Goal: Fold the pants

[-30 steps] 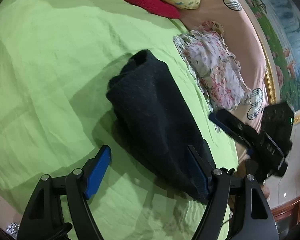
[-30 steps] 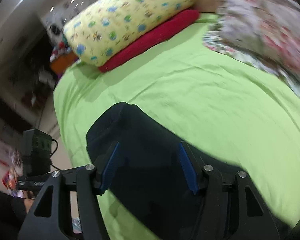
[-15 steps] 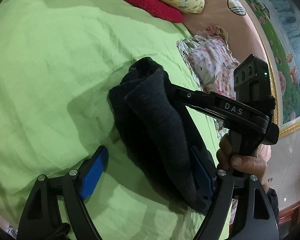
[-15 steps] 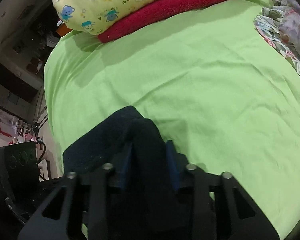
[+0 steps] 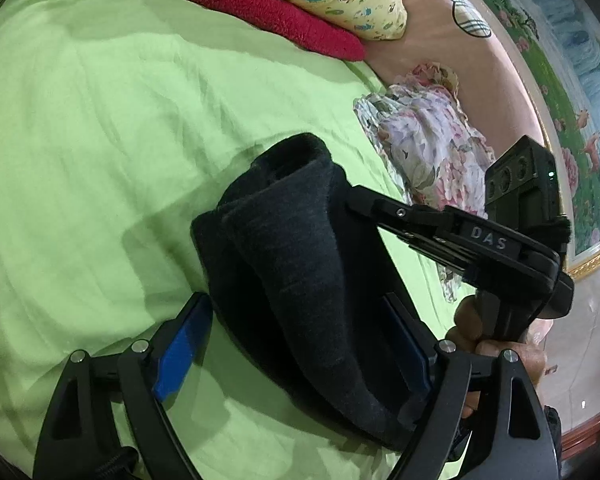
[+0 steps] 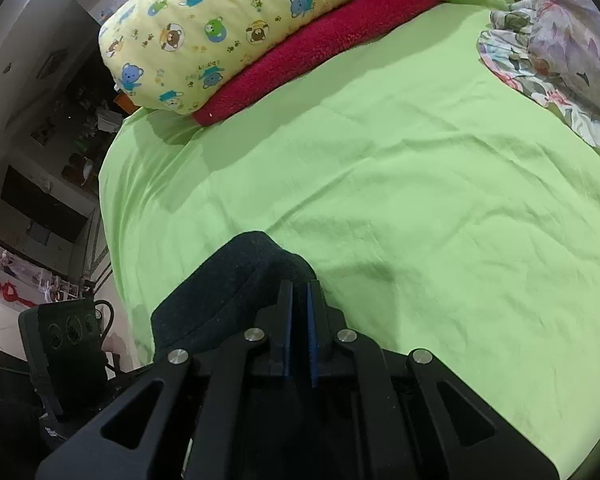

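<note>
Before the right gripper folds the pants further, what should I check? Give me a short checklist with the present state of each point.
1. Right gripper shut on the pants: ok.
2. How many layers it holds: cannot tell.
3. Left gripper open, fingers on both sides of the pants: ok.
4. Green sheet ahead free to lay the fold: ok.
5. Floral cloth apart from the pants: ok.

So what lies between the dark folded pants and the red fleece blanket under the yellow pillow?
Only bare green bedsheet, wrinkled, separates the dark folded pants from the red fleece blanket. The right wrist view shows it best.
</note>
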Demonstrator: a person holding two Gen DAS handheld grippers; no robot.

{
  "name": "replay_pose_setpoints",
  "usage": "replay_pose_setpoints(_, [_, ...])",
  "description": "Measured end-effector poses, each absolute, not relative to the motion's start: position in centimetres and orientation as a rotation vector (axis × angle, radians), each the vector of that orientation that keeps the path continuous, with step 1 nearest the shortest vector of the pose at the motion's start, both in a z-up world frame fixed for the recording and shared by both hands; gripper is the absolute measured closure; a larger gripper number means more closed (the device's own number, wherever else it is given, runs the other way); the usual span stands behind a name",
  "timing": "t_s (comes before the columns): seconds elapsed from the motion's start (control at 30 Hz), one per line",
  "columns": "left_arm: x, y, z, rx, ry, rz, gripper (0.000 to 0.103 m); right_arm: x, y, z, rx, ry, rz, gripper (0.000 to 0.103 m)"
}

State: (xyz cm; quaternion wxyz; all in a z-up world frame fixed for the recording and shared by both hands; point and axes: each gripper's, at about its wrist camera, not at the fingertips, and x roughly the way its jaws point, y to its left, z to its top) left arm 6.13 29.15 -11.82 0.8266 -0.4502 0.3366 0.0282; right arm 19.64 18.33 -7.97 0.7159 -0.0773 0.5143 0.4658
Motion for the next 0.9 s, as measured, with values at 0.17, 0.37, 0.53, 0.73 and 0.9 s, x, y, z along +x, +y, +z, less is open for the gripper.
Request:
replay_pose_setpoints(0.17, [6.4,29.2,-11.8,-0.943,0.694,0.044,0.02,20.4,18.2,-8.3,-0.144,1.149,1.031,0.096])
replay_pose_setpoints(0.37, [6.2,29.4,-12.1,-0.93,0.7,0.042,0.031,21.2,17.9,-9.1,-0.089,1.217,1.062,0.092])
replay_pose_setpoints(0.53, [6.4,29.6,-12.2,-0.933,0.704,0.054,0.036,21.2,18.4,-9.6,-0.102,1.233,1.073,0.09])
replay_pose_setpoints(0.73, [6.1,30.2,-12.5,-0.938,0.719,0.055,0.063,20.8,17.8,-9.0,-0.076,1.215,1.086,0.093])
replay_pose_setpoints(0.9, [5.3,29.1,-10.4,-0.907,0.688,0.026,0.071,19.8,16.8,-7.5,-0.049,1.168,1.089,0.095])
